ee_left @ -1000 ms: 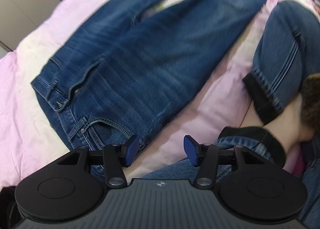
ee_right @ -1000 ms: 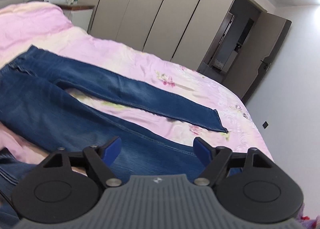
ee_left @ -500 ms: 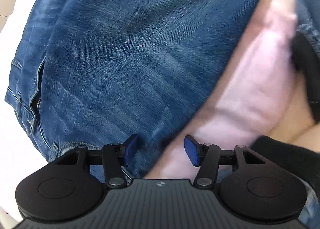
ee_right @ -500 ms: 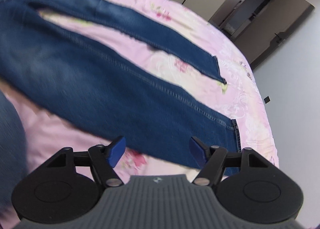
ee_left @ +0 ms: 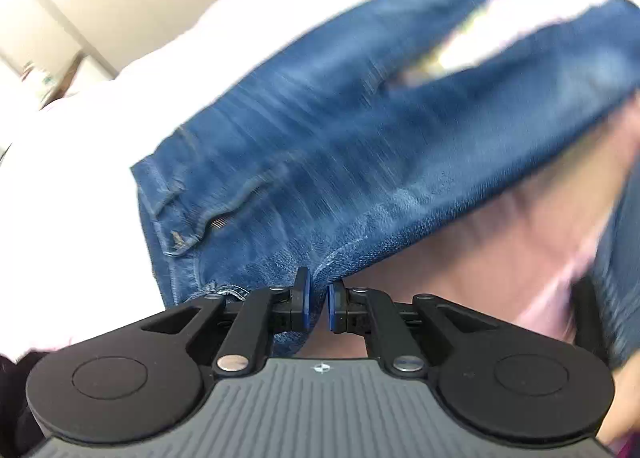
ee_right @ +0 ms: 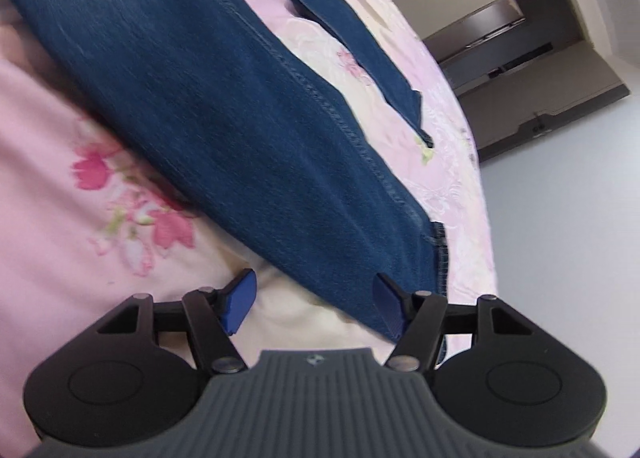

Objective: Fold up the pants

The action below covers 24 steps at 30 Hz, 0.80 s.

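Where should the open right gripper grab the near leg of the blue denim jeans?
Grip the near leg of the blue denim jeans at its hem corner, coming in low from the bedspread side: that edge lies flat, already between the right gripper fingers.

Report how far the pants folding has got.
Done: nothing folded; the jeans lie spread on the pink bedsheet, legs apart. In hand: the left hand-held gripper has pinched the hip edge near the waistband; the right hand-held gripper is open at the near leg's hem, not gripping. Left: grip the hem, then every fold.
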Tool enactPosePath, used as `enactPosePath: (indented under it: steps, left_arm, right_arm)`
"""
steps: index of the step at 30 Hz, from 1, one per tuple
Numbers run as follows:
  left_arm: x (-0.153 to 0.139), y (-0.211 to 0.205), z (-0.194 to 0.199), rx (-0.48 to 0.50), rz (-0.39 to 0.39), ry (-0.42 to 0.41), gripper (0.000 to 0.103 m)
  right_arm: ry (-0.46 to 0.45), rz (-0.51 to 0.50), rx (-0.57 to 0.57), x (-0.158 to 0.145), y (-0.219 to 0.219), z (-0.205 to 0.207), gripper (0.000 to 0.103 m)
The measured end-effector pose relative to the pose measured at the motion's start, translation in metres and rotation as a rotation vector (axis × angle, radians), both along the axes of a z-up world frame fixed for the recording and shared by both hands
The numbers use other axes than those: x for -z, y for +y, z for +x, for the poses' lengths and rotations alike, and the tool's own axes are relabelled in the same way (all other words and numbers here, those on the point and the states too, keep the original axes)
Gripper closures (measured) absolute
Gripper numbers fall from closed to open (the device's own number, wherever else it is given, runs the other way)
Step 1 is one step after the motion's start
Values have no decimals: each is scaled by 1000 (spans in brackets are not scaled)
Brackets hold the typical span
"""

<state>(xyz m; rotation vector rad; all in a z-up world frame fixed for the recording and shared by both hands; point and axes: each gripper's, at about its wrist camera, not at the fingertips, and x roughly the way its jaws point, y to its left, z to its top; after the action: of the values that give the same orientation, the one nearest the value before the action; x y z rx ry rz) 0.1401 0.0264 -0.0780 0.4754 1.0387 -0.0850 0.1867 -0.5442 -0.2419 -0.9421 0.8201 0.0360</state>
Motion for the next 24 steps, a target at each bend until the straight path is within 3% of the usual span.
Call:
enactPosePath:
  steps: [2, 3, 4, 5, 6, 7, 13, 17, 20, 24]
  left_arm:
    - [-11, 1, -2, -27, -21, -33, 94]
    - [-16, 3, 0, -39, -36, -41, 94]
    - [-18, 2, -1, -50, -50, -50, 94]
    - [-21, 3, 0, -52, -55, -59, 94]
    - [-23, 2, -4, -49, -52, -70, 94]
    - [-19, -7, -4, -44, -44, -79, 94]
    - [-37, -7, -13, -67, -60, -131, 94]
    - [-43, -4, -11, -58, -77, -140, 95]
    - [-32, -7, -8, -35, -50, -143, 95]
    - [-24, 4, -3, -54, -81, -141, 95]
  right_arm:
    - [-27, -27, 32, 4, -4, 7, 42]
    - [-39, -43, 54, 6, -7, 13, 49]
    - [-45, -62, 84, 8, -11, 19, 64]
    - [-44, -86, 122, 10, -15, 25, 74]
    - [-45, -96, 163, 9, -20, 31, 95]
    - [-57, -82, 200, 4, -25, 34, 101]
    - [-284, -15, 339, -70, -42, 35, 103]
    - [-406, 132, 510, -142, -72, 43, 103]
    - [-354, 254, 485, -167, -76, 51, 103]
    - [-182, 157, 281, -136, -44, 34, 101]
